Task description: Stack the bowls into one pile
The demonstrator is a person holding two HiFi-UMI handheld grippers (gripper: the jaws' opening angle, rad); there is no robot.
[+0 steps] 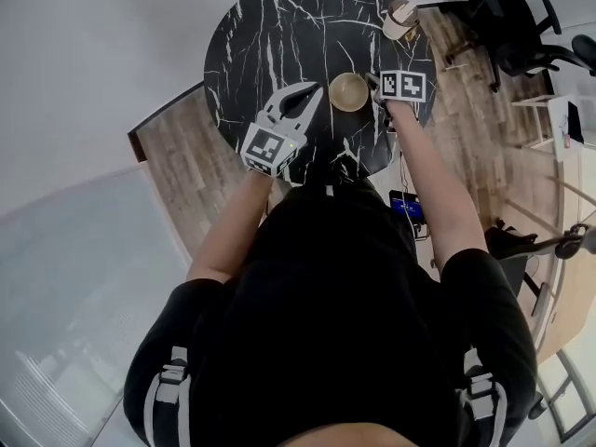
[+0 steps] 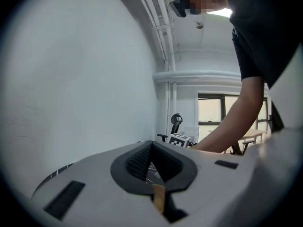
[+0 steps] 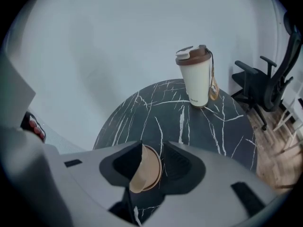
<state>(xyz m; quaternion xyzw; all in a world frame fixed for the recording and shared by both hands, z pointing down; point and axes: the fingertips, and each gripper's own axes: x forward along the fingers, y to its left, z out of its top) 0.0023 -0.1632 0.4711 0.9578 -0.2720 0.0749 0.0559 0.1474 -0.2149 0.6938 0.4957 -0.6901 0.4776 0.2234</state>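
A tan bowl pile (image 1: pixel 349 91) rests near the middle of the round black marble table (image 1: pixel 270 26). In the head view my right gripper (image 1: pixel 372 84) is at the pile's right side, marker cube behind it. The right gripper view shows the tan bowl (image 3: pixel 147 171) standing on edge between the jaws of my right gripper (image 3: pixel 152 148). Its rim lies against the left pad, with a gap to the right pad, so the jaws are open. My left gripper (image 1: pixel 319 86) hovers just left of the pile, its tips meeting with nothing held. In its own view my left gripper (image 2: pixel 151 144) points almost level.
A white travel cup with a brown lid (image 3: pixel 196 77) stands at the table's far right edge (image 1: pixel 400 19). Black office chairs (image 1: pixel 507 26) stand on the wood floor beyond the table. A white wall runs behind and to the left.
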